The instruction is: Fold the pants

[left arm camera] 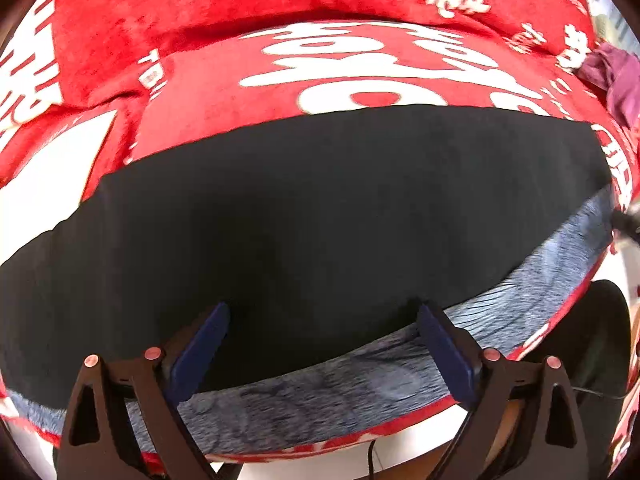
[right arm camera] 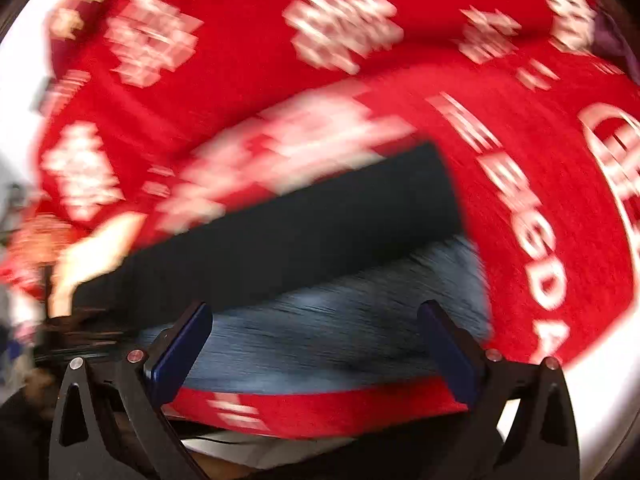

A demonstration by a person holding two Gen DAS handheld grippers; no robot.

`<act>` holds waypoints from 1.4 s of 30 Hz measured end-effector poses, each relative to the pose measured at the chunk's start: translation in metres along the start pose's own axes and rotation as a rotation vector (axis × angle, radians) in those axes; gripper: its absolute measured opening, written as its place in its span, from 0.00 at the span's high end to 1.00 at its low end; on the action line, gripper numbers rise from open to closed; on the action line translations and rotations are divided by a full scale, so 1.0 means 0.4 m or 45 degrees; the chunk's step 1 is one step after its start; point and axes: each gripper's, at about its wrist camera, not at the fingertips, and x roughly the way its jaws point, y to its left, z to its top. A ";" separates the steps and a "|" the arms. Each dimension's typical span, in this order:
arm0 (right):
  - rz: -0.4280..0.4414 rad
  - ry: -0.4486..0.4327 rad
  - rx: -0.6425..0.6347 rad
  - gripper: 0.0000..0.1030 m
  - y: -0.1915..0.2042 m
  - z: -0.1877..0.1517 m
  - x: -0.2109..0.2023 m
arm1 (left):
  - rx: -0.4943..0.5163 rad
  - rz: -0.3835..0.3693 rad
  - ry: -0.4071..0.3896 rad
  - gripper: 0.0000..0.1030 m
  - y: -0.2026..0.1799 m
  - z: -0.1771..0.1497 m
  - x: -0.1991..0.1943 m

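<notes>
The pants [left arm camera: 312,216] are black with a grey fleecy inner side [left arm camera: 328,400] showing along the near edge. They lie flat across a red blanket [left arm camera: 248,92] with white lettering. My left gripper [left arm camera: 324,316] is open just above the near edge of the pants, holding nothing. In the right wrist view, which is blurred, the pants [right arm camera: 288,232] lie as a black band with the grey lining [right arm camera: 340,320] in front. My right gripper [right arm camera: 316,316] is open over that lining and empty.
A purple garment [left arm camera: 616,76] lies on the blanket at the far right. The red blanket [right arm camera: 520,208] drapes over a white surface edge [left arm camera: 360,456] close to the grippers. A cable [left arm camera: 372,460] hangs below the edge.
</notes>
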 end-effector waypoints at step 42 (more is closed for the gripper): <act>-0.268 0.012 -0.385 0.00 0.282 0.016 0.153 | -0.176 0.067 -0.041 0.00 -0.006 0.106 0.050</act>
